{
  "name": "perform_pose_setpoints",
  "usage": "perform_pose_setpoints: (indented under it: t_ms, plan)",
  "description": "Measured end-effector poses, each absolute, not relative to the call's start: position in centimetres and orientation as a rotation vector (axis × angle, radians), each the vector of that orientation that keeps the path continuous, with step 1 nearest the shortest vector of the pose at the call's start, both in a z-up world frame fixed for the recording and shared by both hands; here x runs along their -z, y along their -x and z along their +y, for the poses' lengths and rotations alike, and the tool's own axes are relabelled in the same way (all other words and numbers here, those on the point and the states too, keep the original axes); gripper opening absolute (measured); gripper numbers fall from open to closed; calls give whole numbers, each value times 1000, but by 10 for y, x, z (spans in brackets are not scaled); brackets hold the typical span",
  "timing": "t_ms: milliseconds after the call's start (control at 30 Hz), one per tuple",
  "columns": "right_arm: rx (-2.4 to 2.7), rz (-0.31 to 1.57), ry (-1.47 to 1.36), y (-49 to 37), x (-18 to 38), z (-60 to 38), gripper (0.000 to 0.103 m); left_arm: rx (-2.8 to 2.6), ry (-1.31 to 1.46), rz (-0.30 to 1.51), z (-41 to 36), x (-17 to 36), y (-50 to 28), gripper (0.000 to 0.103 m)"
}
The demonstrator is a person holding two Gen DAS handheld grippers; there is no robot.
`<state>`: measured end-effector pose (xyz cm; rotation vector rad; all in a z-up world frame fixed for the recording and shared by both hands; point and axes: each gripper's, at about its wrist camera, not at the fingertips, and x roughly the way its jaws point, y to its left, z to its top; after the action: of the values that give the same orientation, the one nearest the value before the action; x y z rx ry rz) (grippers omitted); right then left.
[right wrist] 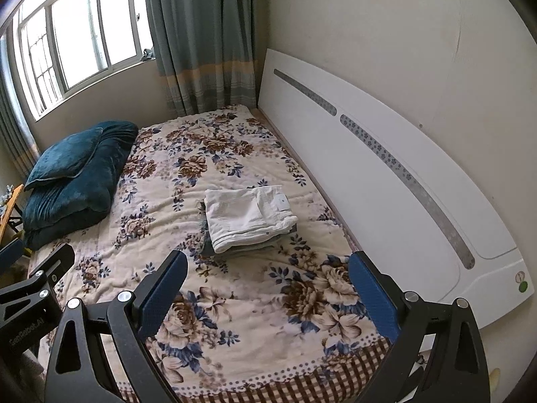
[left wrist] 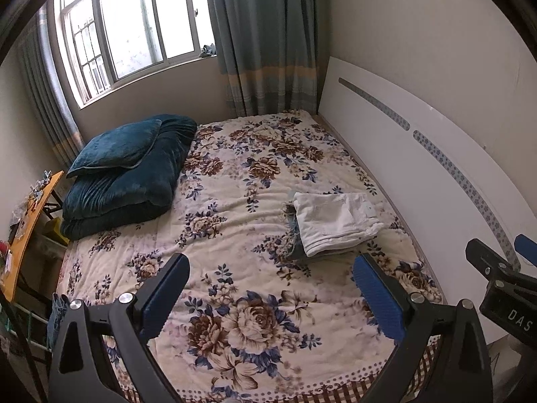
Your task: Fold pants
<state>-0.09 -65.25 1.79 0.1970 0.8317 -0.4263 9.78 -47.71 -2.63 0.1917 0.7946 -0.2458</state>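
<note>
Pants (right wrist: 248, 216): white, folded — atop a darker folded stack on the floral bedspread (right wrist: 235, 302).
Left gripper (left wrist: 272, 288): fingers apart, empty.
Right gripper (right wrist: 268, 285): fingers apart, empty.

Few marks can be read. In the left wrist view, the black body of the right gripper (left wrist: 510, 309) at the near right edge carries pale letters "DAS" — cut off by the frame. In the right wrist view, the left gripper (right wrist: 23, 332) at the near left edge bears faint lettering that looks like "GenRobot.AI". On the white folded pants (right wrist: 248, 216) a small white tag (right wrist: 281, 201) shows a mark too small to read.
</note>
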Motion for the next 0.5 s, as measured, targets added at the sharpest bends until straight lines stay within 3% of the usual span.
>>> perform_pose_setpoints:
  t_ms: [500]
  plan:
    - [406, 848, -216, 1, -16, -652, 99, 245, -190, 791, -483, 27, -97, 103]
